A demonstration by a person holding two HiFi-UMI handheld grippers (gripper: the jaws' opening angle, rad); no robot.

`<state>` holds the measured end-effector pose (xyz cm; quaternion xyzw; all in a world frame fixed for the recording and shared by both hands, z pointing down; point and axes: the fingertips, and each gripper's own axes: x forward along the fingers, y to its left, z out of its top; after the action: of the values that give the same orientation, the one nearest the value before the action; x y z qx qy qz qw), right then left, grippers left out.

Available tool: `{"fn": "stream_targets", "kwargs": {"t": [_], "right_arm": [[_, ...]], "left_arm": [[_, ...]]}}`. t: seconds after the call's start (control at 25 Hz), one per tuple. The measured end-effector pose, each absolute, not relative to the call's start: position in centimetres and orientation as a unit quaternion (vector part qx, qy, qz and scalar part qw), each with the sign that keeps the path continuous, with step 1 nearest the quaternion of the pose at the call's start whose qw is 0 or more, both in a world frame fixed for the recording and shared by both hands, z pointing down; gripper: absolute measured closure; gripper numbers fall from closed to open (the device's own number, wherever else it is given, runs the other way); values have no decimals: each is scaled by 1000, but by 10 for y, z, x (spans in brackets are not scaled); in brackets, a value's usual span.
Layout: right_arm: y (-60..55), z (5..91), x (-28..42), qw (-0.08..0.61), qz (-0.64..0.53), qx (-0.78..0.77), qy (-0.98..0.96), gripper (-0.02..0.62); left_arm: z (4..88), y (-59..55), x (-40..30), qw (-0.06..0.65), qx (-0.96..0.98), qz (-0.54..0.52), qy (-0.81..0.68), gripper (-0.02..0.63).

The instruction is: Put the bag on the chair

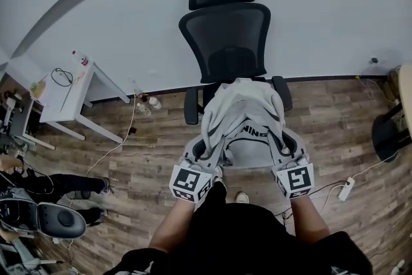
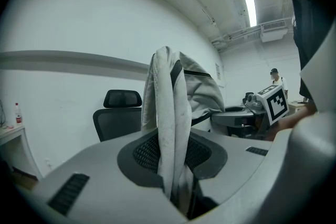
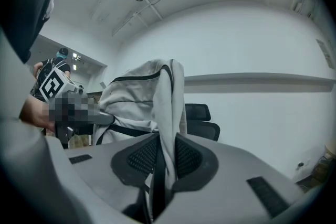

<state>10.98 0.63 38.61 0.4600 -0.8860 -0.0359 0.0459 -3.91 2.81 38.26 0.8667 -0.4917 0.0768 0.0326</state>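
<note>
A light grey bag with black trim hangs in the air between my two grippers, just in front of the black mesh office chair. My left gripper is shut on the bag's left edge, where the grey fabric stands pinched between the pads. My right gripper is shut on the bag's right edge, with fabric and a black strap clamped between its pads. The bag covers most of the chair's seat in the head view; the chair's backrest also shows behind the left gripper.
A white side table with a bottle stands at the left by the wall. Cables and a power strip lie on the wooden floor. Another chair base sits at the right edge, and dark equipment at the lower left.
</note>
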Motion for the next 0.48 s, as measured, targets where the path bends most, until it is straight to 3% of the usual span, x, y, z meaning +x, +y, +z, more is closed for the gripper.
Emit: {"fn": "stream_targets", "kwargs": {"t": [0.48], "right_arm": [[-64,385,96,38,-22,473,-880,505]], "left_arm": [[382,-43,-54,35,872,79,-482,503]]}}
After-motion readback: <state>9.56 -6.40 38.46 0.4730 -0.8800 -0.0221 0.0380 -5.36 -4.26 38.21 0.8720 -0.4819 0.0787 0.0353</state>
